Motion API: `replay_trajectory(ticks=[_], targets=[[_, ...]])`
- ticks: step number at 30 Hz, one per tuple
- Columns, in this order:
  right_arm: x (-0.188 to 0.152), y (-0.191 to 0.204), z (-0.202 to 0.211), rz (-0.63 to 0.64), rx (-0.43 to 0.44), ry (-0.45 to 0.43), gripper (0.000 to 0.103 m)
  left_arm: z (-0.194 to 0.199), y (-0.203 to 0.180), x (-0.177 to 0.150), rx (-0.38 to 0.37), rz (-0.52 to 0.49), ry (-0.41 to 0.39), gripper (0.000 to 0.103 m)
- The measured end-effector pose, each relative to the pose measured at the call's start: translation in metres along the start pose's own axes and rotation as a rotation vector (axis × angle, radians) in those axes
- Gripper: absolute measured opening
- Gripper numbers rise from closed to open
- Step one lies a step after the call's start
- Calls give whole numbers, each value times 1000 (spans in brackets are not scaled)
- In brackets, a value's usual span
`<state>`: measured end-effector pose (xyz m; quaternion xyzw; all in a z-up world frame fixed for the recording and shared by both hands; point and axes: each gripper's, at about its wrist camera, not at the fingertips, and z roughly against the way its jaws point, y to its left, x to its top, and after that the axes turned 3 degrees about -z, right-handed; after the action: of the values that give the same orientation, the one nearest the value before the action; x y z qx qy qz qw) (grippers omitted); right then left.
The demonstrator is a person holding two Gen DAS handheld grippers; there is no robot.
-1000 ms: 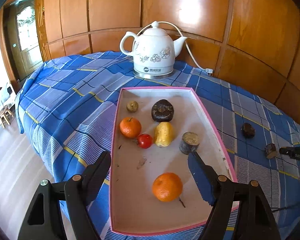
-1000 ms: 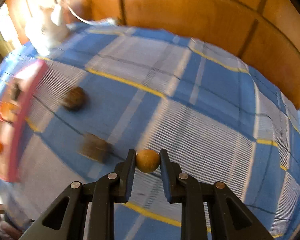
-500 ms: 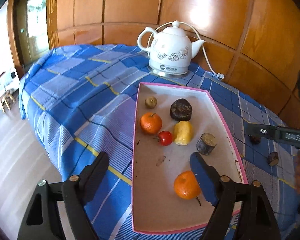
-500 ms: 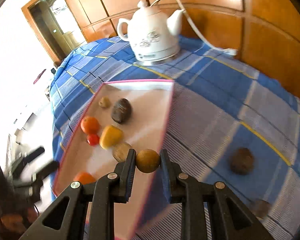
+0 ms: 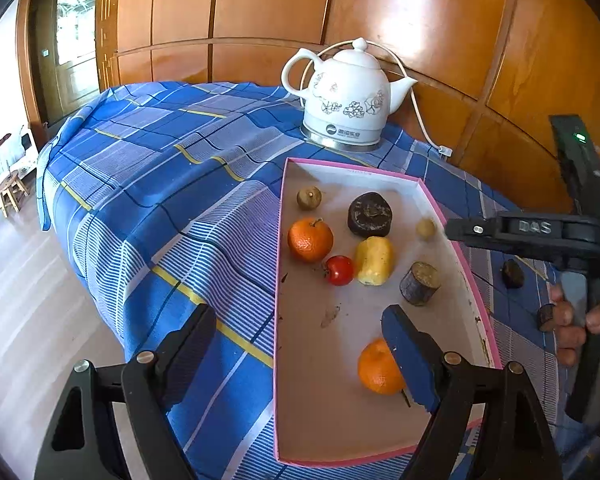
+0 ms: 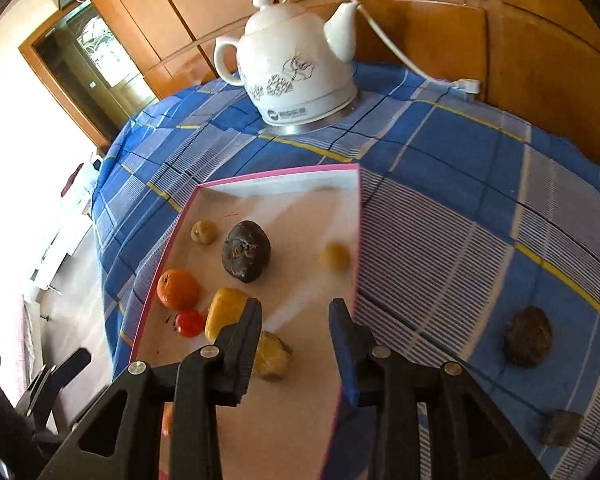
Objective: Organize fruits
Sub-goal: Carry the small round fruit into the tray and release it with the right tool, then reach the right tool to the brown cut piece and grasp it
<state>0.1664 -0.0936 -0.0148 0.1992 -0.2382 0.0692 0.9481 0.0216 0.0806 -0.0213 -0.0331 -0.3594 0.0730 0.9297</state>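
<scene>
A pink-rimmed white tray (image 5: 278,280) (image 6: 276,174) lies on the blue checked cloth. In it are two oranges (image 5: 310,239) (image 5: 380,368), a red tomato (image 5: 339,270), a yellow fruit (image 5: 374,260), a dark brown fruit (image 5: 370,214) and a brown stub (image 5: 420,283). A small tan fruit (image 6: 334,256) (image 5: 425,227), blurred, sits free near the tray's right wall. My right gripper (image 6: 296,308) hangs above the tray, its jaws opening with nothing between them. My left gripper (image 5: 298,320) stands open over the tray's near end, its right finger above the near orange.
A white electric kettle (image 5: 346,100) (image 6: 296,72) with its cord stands behind the tray by the wooden wall. On the cloth right of the tray lie a dark fruit (image 6: 528,336) and a small brown piece (image 6: 560,428). The cloth drops off toward the floor at left.
The right gripper swung from the cloth to above the tray with the small tan fruit, then opened and let it go into the tray. The left gripper shifted slightly.
</scene>
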Motion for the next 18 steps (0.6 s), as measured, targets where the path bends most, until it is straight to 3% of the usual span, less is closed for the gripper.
replay_trajectory(ticks=[18], targets=[[-76, -53, 75, 154, -209, -16, 35, 15, -33, 3, -18, -104, -32, 85]])
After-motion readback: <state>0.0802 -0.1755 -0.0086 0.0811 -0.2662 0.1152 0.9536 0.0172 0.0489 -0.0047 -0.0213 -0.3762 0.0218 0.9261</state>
